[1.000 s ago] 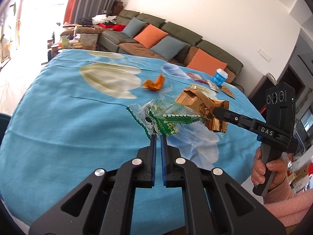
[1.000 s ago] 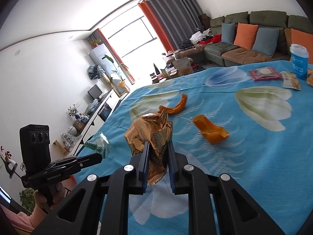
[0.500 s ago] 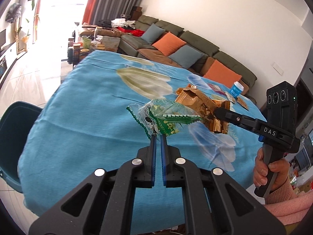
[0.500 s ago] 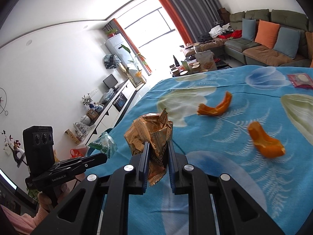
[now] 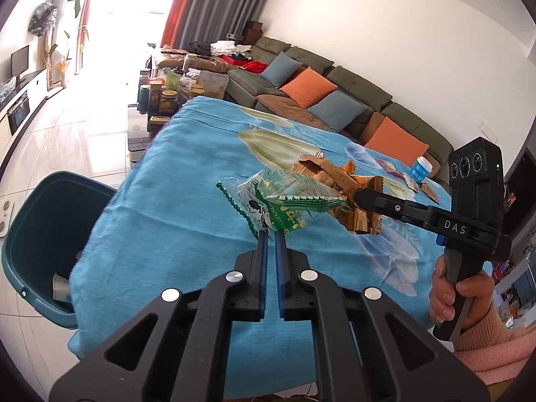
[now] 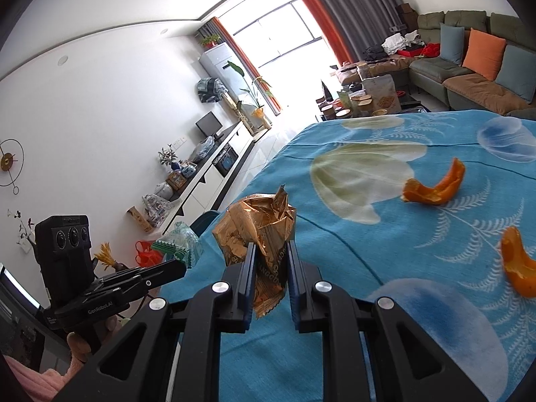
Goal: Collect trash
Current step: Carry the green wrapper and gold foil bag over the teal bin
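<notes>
The left gripper (image 5: 271, 234) is closed almost fully and pinches the lower edge of a clear and green plastic snack wrapper (image 5: 284, 201), held up in the air above the table with the blue flowered cloth (image 5: 174, 201). The right gripper (image 6: 269, 251) is closed on a crumpled golden foil bag (image 6: 258, 231), also lifted off the cloth. A dark teal plastic bin (image 5: 30, 234) stands on the floor at the near left corner of the table, and some pale rubbish already lies inside it. I judge the task is partly done: two pieces are picked up but not yet dropped. Two orange peel pieces (image 6: 435, 187) on the right and small packets (image 5: 410, 179) beside a blue cup (image 5: 421, 168) at the far end remain.
</notes>
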